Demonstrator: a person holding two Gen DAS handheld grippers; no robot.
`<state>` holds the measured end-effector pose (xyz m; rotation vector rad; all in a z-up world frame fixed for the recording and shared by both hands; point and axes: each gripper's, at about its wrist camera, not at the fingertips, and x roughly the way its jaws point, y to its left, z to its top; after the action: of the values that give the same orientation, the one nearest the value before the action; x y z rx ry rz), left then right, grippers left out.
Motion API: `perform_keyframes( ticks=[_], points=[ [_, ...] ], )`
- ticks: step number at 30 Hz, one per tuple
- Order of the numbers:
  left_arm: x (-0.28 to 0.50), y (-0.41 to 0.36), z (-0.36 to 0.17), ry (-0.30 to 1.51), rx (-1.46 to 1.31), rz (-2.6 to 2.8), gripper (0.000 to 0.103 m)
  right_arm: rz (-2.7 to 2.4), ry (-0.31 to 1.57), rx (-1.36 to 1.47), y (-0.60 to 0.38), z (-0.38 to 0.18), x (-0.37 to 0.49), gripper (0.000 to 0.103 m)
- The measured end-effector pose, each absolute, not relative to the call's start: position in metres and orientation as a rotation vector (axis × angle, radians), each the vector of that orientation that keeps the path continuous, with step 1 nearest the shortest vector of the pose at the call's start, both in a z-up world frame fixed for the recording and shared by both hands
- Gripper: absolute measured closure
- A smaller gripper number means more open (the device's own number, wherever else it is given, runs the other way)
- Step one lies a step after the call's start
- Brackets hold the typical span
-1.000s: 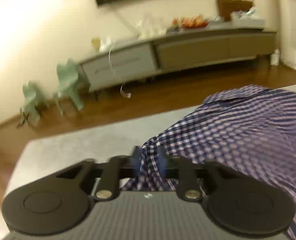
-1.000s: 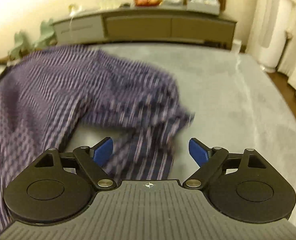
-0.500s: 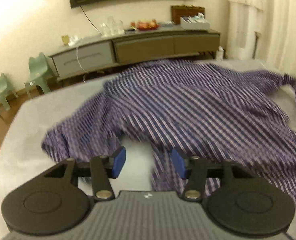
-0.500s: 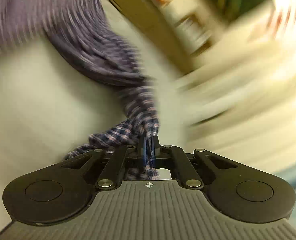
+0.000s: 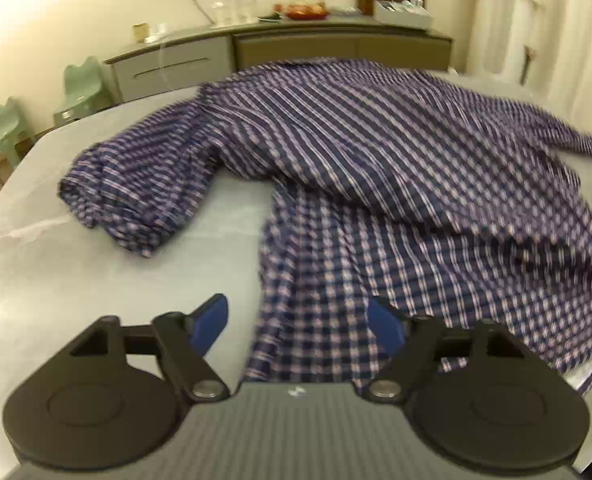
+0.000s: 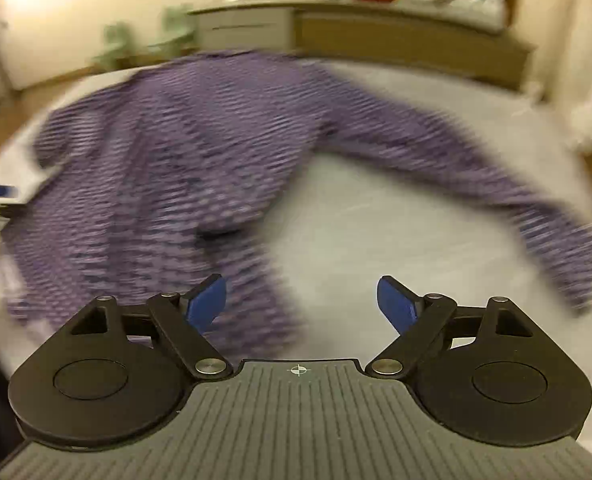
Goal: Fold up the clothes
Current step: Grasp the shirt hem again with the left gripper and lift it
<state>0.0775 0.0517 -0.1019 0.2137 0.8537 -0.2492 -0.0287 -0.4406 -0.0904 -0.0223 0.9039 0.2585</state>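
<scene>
A grey desk (image 5: 107, 264) carries a blue-and-white checked shirt (image 5: 376, 152), which lies spread over most of it, rumpled, one sleeve (image 5: 135, 196) bunched toward the desk's left side and the other sleeve (image 6: 496, 184) stretched out to the right. Beyond the shirt stands a long low sideboard (image 5: 279, 52), with two green chairs (image 5: 79, 88) to its left. The left gripper (image 5: 298, 322) has its fingers wide apart, empty, shirt hem between them. The right gripper (image 6: 302, 302) is spread wide too, holding nothing.
</scene>
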Motion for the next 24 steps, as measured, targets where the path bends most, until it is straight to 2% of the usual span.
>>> perform_keyframes(
  ticks=[2,3,5,7,9,10,15,20,22,24],
  points=[
    [0.077,0.05,-0.109,0.869,0.217,-0.239,0.092,0.269,0.946,-0.085,-0.421,-0.108,-0.023,0.023],
    [0.076,0.052,-0.11,0.875,0.2,-0.233,0.096,0.265,0.966,-0.102,-0.417,-0.114,-0.018,0.031],
    [0.072,0.057,-0.107,0.875,0.178,-0.224,0.1,0.255,0.987,-0.089,-0.413,-0.119,-0.013,0.04],
    [0.062,0.069,-0.099,0.872,0.136,-0.214,0.101,0.265,1.012,-0.098,-0.413,-0.124,-0.007,0.062],
    [0.048,0.085,-0.085,0.877,0.072,-0.197,0.101,0.284,1.033,-0.117,-0.413,-0.125,-0.004,0.093],
    [0.041,0.094,-0.079,0.879,0.04,-0.188,0.101,0.302,1.039,-0.132,-0.412,-0.123,-0.005,0.101],
    [0.01,0.139,-0.037,0.843,-0.063,-0.144,0.101,0.375,0.978,-0.188,-0.408,-0.082,-0.036,0.103],
    [0.008,0.152,-0.046,0.882,0.013,-0.053,0.099,0.365,0.933,-0.202,-0.413,-0.052,-0.082,0.103],
    [0.006,0.151,-0.051,0.892,0.052,-0.032,0.097,0.339,0.968,-0.236,-0.414,-0.06,-0.092,0.103],
    [0.001,0.149,-0.051,0.88,0.085,-0.02,0.085,0.323,0.985,-0.225,-0.416,-0.067,-0.102,0.1]
  ],
)
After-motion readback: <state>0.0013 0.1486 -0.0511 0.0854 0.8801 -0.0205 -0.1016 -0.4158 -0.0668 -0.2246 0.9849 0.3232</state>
